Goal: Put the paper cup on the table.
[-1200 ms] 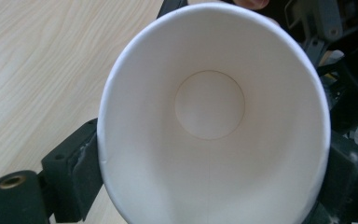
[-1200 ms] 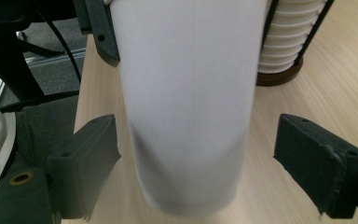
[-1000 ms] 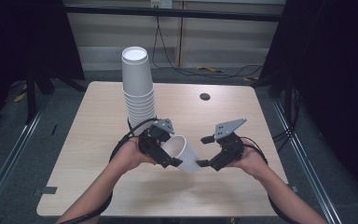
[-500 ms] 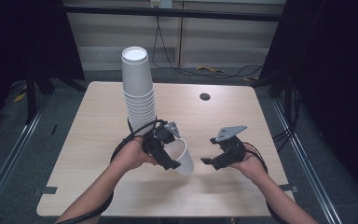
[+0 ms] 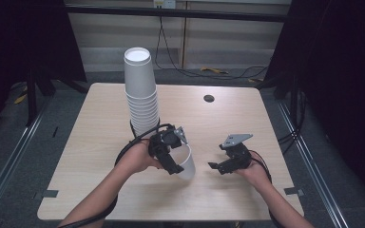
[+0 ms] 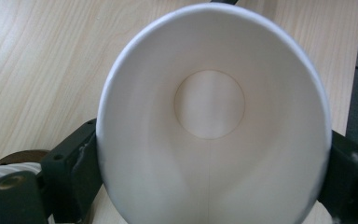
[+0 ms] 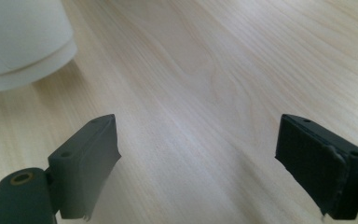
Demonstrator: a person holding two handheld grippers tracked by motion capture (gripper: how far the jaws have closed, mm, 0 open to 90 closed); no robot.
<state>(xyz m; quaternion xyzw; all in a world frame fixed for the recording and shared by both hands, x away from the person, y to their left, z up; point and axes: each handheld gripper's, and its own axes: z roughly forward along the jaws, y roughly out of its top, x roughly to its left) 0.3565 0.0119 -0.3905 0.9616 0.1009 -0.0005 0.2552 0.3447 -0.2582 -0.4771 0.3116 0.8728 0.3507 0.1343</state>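
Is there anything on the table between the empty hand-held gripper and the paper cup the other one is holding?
No. In the high view, bare wooden table separates the right hand-held gripper from the paper cup.

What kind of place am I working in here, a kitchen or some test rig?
Likely a lab recording rig, not a kitchen: a bare wooden table ringed by black curtains, with loose cables on the floor behind it.

Left hand-held gripper (image 5: 173, 166): black body, grey three-cornered plate on top, black cable looping back along the bare forearm. Right hand-held gripper (image 5: 216, 166): same black build, same grey plate, trailing black cable. Jaws are dark blocks with small round screw holes; a brass-coloured ring sits at one base
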